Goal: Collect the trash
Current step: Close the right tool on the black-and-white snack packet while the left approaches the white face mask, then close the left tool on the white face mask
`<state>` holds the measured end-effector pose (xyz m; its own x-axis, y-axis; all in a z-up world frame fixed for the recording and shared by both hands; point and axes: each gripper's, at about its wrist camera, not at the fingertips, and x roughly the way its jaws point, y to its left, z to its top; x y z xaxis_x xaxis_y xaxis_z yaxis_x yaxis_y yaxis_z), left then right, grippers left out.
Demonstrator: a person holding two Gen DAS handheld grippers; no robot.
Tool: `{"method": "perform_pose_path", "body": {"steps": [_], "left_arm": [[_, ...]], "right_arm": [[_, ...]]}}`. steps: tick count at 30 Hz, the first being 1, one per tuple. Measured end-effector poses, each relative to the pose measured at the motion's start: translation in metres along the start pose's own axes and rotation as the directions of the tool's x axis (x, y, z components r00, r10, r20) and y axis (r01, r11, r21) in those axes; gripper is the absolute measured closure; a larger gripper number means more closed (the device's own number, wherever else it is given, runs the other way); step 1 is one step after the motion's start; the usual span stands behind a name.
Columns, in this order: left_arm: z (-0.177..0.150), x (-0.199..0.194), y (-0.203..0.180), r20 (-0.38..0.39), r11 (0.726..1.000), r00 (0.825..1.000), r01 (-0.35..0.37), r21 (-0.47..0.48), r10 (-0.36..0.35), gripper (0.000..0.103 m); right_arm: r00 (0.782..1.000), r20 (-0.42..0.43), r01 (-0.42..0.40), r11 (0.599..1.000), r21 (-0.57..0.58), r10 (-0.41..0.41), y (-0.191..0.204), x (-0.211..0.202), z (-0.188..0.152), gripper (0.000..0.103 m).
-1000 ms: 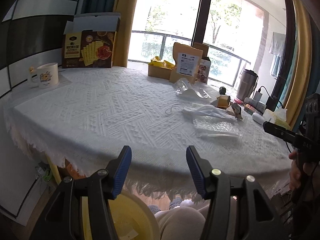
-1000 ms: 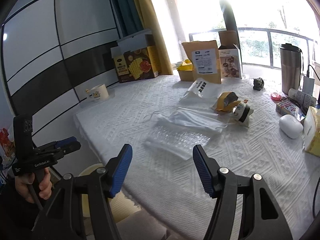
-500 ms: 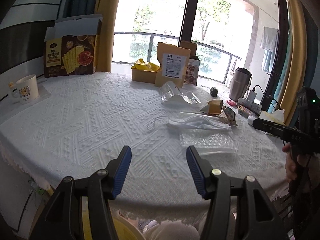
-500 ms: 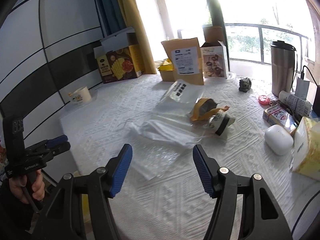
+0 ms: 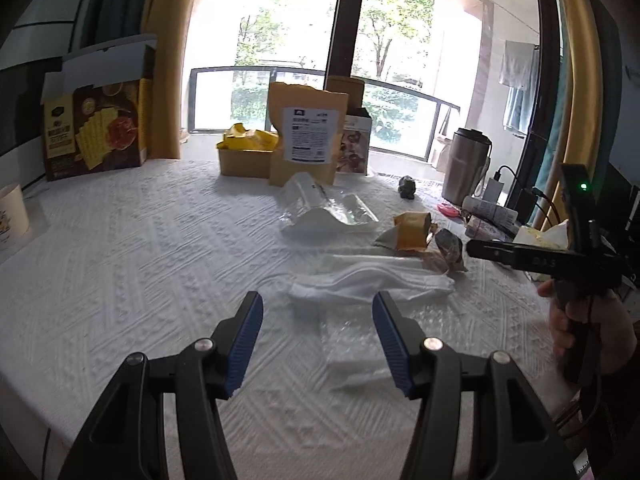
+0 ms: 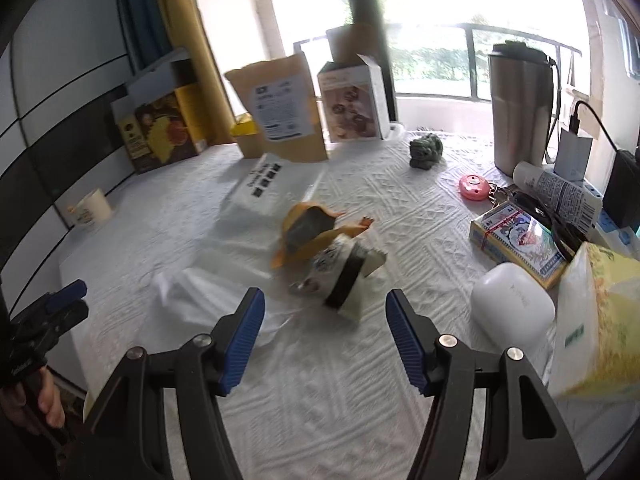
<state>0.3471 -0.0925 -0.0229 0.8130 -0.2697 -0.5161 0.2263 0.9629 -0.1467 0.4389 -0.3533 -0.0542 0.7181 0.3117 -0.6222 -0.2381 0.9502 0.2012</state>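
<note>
Trash lies in the middle of a white tablecloth [image 5: 140, 264]. A bubble-wrap sheet [image 5: 352, 344] sits just ahead of my left gripper [image 5: 318, 340], which is open and empty. Beyond it lie a crumpled white plastic bag [image 5: 372, 284], a clear bag [image 5: 324, 208], an orange wrapper [image 5: 412, 230] and a dark wrapper [image 5: 450, 244]. My right gripper [image 6: 325, 338] is open and empty above the cloth. A black-and-white wrapper [image 6: 346, 276] lies just ahead of it, with the orange wrapper [image 6: 308, 232], the white bag [image 6: 208, 280] and the clear printed bag [image 6: 264, 188] further on.
A cracker box [image 5: 96, 120], brown pouch [image 5: 306, 136] and small boxes stand at the back. A steel tumbler [image 6: 520, 108], tube [image 6: 560, 194], card pack [image 6: 516, 240], white case [image 6: 512, 304] and tissue pack [image 6: 596, 320] crowd the right. A mug [image 6: 90, 210] sits left.
Both grippers have moved forward over the table toward the trash. The right one has swung from the bubble wrap toward the wrappers. Their jaws have kept the same width.
</note>
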Motion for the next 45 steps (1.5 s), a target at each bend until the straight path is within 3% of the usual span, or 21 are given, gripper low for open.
{"method": "perform_pose_path", "body": {"steps": [10, 14, 16, 17, 21, 24, 29, 35, 36, 38, 39, 41, 45], "left_arm": [[0.016, 0.043, -0.013, -0.055, 0.998, 0.996, 0.065, 0.011, -0.065, 0.045], [0.02, 0.059, -0.019, -0.091, 0.995, 0.991, 0.097, 0.007, -0.096, 0.04], [0.021, 0.067, -0.022, -0.107, 0.994, 0.988, 0.113, 0.005, -0.111, 0.038], [0.021, 0.07, -0.023, -0.113, 0.993, 0.987, 0.118, 0.006, -0.116, 0.037], [0.022, 0.08, -0.026, -0.13, 0.993, 0.985, 0.116, 0.0, -0.115, 0.035], [0.023, 0.089, -0.026, -0.16, 0.993, 0.98, 0.113, -0.02, -0.115, 0.033], [0.019, 0.102, -0.027, -0.227, 0.991, 0.965, 0.129, -0.033, -0.133, 0.033], [0.016, 0.103, -0.027, -0.243, 0.998, 0.968, 0.069, -0.009, -0.069, 0.033], [0.016, 0.104, -0.027, -0.244, 0.998, 0.967, 0.067, -0.001, -0.065, 0.034], [0.015, 0.102, -0.031, -0.244, 0.998, 0.968, 0.063, 0.032, -0.053, 0.053], [0.014, 0.101, -0.033, -0.243, 0.997, 0.969, 0.062, 0.051, -0.048, 0.057], [0.013, 0.099, -0.037, -0.246, 0.995, 0.968, 0.064, 0.078, -0.043, 0.079], [0.012, 0.09, -0.042, -0.239, 0.992, 0.969, 0.087, 0.09, -0.063, 0.094]], "right_arm": [[0.994, -0.097, -0.04, 0.997, 0.062, 0.046, -0.01, 0.045, 0.016, 0.042], [0.99, -0.129, -0.043, 0.995, 0.089, 0.054, -0.015, 0.056, 0.018, 0.042], [0.989, -0.125, -0.062, 0.994, 0.094, 0.074, -0.015, 0.055, 0.018, 0.046], [0.989, -0.125, -0.068, 0.993, 0.093, 0.079, -0.015, 0.055, 0.018, 0.056], [0.992, -0.092, -0.083, 0.994, 0.076, 0.09, -0.012, 0.049, 0.018, 0.059], [0.994, -0.062, -0.087, 0.994, 0.063, 0.091, -0.01, 0.041, 0.017, 0.074], [0.996, -0.033, -0.082, 0.996, 0.03, 0.083, -0.009, 0.03, 0.015, 0.078], [0.996, -0.01, -0.086, 0.996, 0.011, 0.087, -0.01, 0.017, 0.012, 0.079], [0.996, -0.007, -0.087, 0.996, 0.009, 0.087, -0.009, 0.016, 0.011, 0.079], [0.996, -0.002, -0.089, 0.996, 0.004, 0.089, -0.008, 0.011, 0.009, 0.079], [0.996, -0.001, -0.091, 0.996, 0.002, 0.091, -0.007, 0.01, 0.009, 0.079], [0.996, -0.001, -0.095, 0.996, -0.005, 0.095, -0.007, 0.007, 0.007, 0.079], [0.996, 0.01, -0.091, 0.996, -0.004, 0.092, -0.006, 0.001, 0.008, 0.079]]}}
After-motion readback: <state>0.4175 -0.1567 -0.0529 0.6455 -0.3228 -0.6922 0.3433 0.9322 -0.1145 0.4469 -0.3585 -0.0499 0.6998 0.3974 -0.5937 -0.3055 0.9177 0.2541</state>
